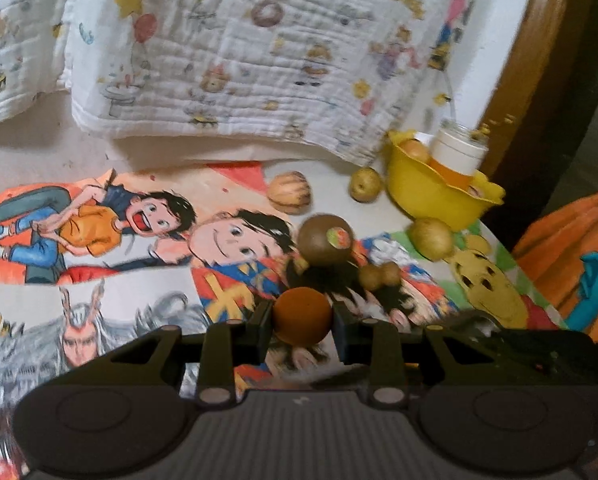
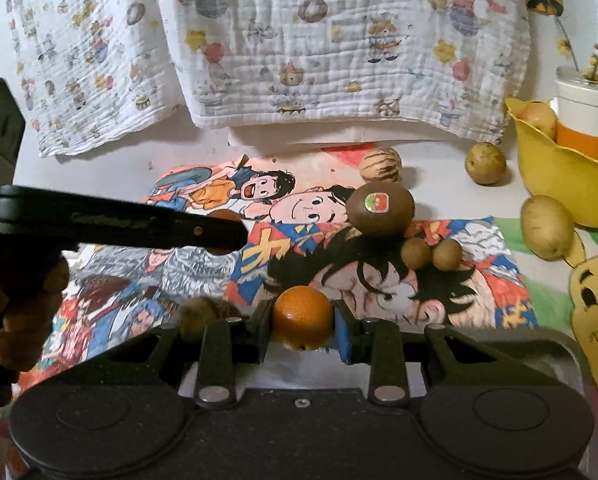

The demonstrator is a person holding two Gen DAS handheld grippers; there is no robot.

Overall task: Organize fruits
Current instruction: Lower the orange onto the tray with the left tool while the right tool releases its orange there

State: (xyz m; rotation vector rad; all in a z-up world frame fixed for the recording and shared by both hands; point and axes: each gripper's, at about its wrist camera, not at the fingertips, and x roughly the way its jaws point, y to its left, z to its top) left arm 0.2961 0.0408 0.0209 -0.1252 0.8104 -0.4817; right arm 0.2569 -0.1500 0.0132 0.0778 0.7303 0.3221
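In the left wrist view my left gripper (image 1: 301, 309) is shut on a small orange (image 1: 303, 322), held above the cartoon mat (image 1: 99, 280). My right gripper (image 2: 302, 310) is likewise shut on a second orange (image 2: 304, 326). In the right wrist view the left gripper's finger (image 2: 147, 226) shows as a black bar at the left, its orange mostly hidden behind it. Ahead on the mat lie a brown kiwi with a sticker (image 1: 326, 240) (image 2: 380, 210) and two small brown round fruits (image 1: 379, 276) (image 2: 431, 254). A yellow bowl (image 1: 431, 200) (image 2: 559, 188) at the right holds a yellowish fruit (image 2: 541, 118).
A striped pale fruit (image 2: 380, 165) and two yellow-brown fruits (image 2: 485, 163) (image 2: 547, 226) lie near the bowl. A white and orange jar (image 2: 587, 120) stands in the bowl. A printed blanket (image 2: 299, 60) hangs behind. A fuzzy brown fruit (image 2: 203, 312) sits left of the right gripper.
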